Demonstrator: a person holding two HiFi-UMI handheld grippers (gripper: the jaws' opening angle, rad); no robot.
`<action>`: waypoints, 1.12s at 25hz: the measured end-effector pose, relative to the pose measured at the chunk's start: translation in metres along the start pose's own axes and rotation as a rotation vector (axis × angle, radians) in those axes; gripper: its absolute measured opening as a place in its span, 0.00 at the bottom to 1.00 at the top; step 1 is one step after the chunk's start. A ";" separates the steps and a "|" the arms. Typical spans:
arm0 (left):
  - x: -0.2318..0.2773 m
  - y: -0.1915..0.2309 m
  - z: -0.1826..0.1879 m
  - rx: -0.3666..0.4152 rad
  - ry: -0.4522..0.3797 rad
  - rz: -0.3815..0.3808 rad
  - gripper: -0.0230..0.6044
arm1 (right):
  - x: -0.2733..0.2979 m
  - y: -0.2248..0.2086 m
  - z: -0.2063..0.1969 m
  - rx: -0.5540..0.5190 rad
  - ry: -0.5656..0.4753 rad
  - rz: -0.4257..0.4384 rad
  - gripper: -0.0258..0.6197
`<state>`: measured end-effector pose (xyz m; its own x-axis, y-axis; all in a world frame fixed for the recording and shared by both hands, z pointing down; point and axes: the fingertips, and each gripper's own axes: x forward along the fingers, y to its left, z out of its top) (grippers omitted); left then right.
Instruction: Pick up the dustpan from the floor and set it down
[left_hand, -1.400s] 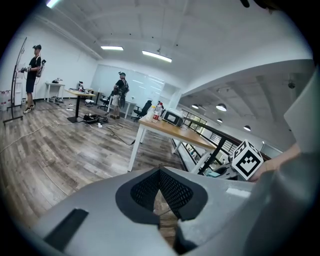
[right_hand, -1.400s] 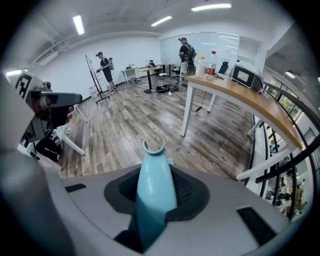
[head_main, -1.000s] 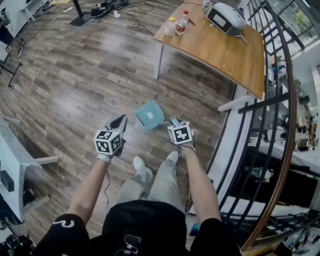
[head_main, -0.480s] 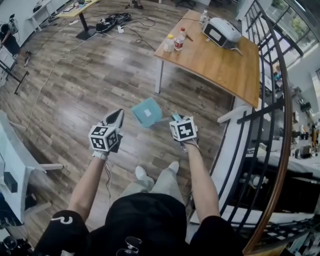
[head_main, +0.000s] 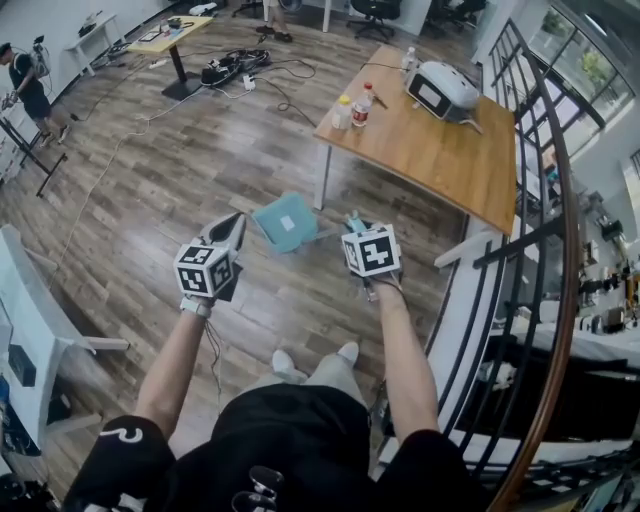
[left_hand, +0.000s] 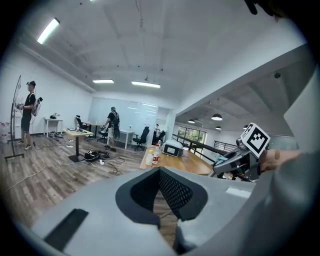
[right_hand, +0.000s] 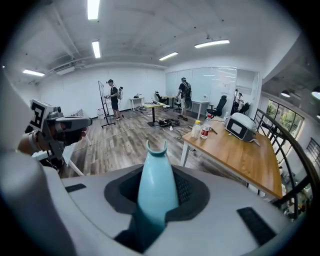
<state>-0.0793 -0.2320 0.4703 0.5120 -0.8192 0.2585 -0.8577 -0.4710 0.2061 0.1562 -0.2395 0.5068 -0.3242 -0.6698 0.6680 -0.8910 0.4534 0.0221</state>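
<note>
The teal dustpan (head_main: 285, 222) hangs above the wooden floor, its pan with a white label facing up and its handle running right into my right gripper (head_main: 351, 224). In the right gripper view the teal handle (right_hand: 156, 187) stands up between the pads, its forked end on top, and the right gripper (right_hand: 157, 202) is shut on it. My left gripper (head_main: 233, 233) is beside the pan's left edge, apart from it. Its jaws meet at the tips in the left gripper view (left_hand: 160, 172), with nothing between them.
A wooden table (head_main: 440, 160) stands just beyond the dustpan, carrying two bottles (head_main: 352, 108) and a white device (head_main: 445, 90). A black curved railing (head_main: 545, 220) runs along the right. Cables (head_main: 235, 68) lie on the far floor. White furniture (head_main: 25, 330) is at the left.
Both grippers have risen, and the dustpan has gone up with the right one, off the floor and closer to the table's corner.
</note>
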 end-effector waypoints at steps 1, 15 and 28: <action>-0.002 0.003 0.005 0.003 -0.003 0.008 0.03 | -0.003 0.001 0.006 0.004 -0.009 0.001 0.18; -0.016 0.010 0.024 -0.011 -0.035 0.022 0.03 | -0.023 0.009 0.038 0.010 -0.057 -0.003 0.18; -0.015 0.010 0.014 -0.017 -0.010 0.011 0.03 | -0.019 0.018 0.027 0.019 -0.034 0.001 0.18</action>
<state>-0.0966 -0.2291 0.4551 0.5015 -0.8279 0.2513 -0.8626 -0.4559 0.2194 0.1378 -0.2342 0.4744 -0.3351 -0.6891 0.6425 -0.8966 0.4427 0.0071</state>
